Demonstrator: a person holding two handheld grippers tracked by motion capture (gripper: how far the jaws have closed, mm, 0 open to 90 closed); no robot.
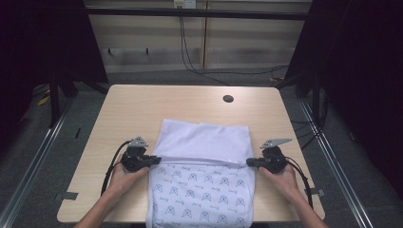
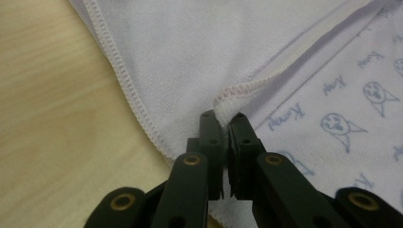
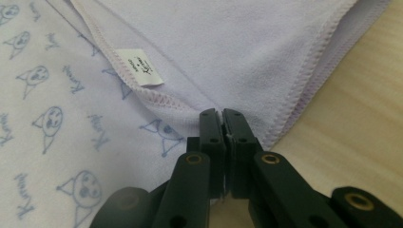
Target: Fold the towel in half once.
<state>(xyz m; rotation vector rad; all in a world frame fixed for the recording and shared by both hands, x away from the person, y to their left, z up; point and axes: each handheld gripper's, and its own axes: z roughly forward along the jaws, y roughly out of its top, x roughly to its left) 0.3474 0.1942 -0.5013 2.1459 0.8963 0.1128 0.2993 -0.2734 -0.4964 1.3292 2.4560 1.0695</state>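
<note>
High view: a pale lilac towel printed with small blue cartoon faces [image 1: 202, 190] lies on the light wooden table [image 1: 128, 109], its far part folded back plain side up. Left gripper [image 1: 153, 160] and right gripper [image 1: 251, 162] sit at opposite ends of the folded hem, jaws closed on its corners. A white label [image 3: 139, 67] is sewn by the right corner.

The towel [image 1: 202, 175] is pale lilac-white: plain on the part folded over beyond the left gripper [image 2: 224, 124] and right gripper [image 3: 222, 118], printed with small blue cartoon faces and script words nearer than them. Its hems are stitched in pinkish-lilac thread. A white label [image 3: 139, 67] with dark lettering sits ahead of the right gripper. Both grippers are black with brass-coloured rivets. The desk [image 1: 138, 107] is light wood-grain.
</note>
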